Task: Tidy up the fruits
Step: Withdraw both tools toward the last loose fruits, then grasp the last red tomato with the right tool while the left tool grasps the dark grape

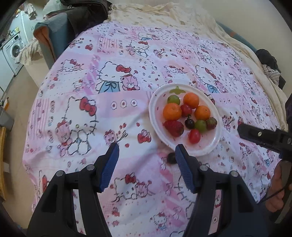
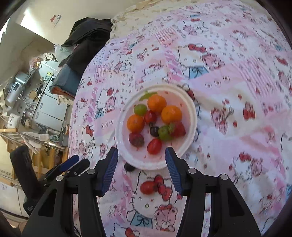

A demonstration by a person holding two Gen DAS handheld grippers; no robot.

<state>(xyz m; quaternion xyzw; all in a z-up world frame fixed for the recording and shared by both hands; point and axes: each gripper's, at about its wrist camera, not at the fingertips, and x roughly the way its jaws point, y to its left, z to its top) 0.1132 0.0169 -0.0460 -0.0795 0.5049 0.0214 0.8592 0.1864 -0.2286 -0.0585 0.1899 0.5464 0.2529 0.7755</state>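
A white plate [image 1: 155,116] [image 2: 191,116] on the Hello Kitty cloth holds three oranges [image 1: 172,111], green grapes [image 1: 173,99], strawberries [image 1: 173,128], a dark grape [image 1: 189,123] and red cherry tomatoes [image 1: 194,135]. A dark grape [image 1: 171,157] [image 2: 129,167] lies on the cloth beside the plate's near rim. A red cherry tomato [image 2: 148,187] lies on the cloth between my right gripper's fingers. My left gripper [image 1: 147,170] is open and empty, just short of the plate. My right gripper [image 2: 141,171] is open; it also shows at the right edge of the left wrist view [image 1: 262,136].
The pink patterned cloth [image 1: 91,91] covers a round table; a cream cloth [image 1: 164,14] lies beyond. A blue chair with dark clothes [image 1: 54,32] stands at the far left. A washing machine [image 1: 12,51] and cluttered shelves [image 2: 27,91] are off the table.
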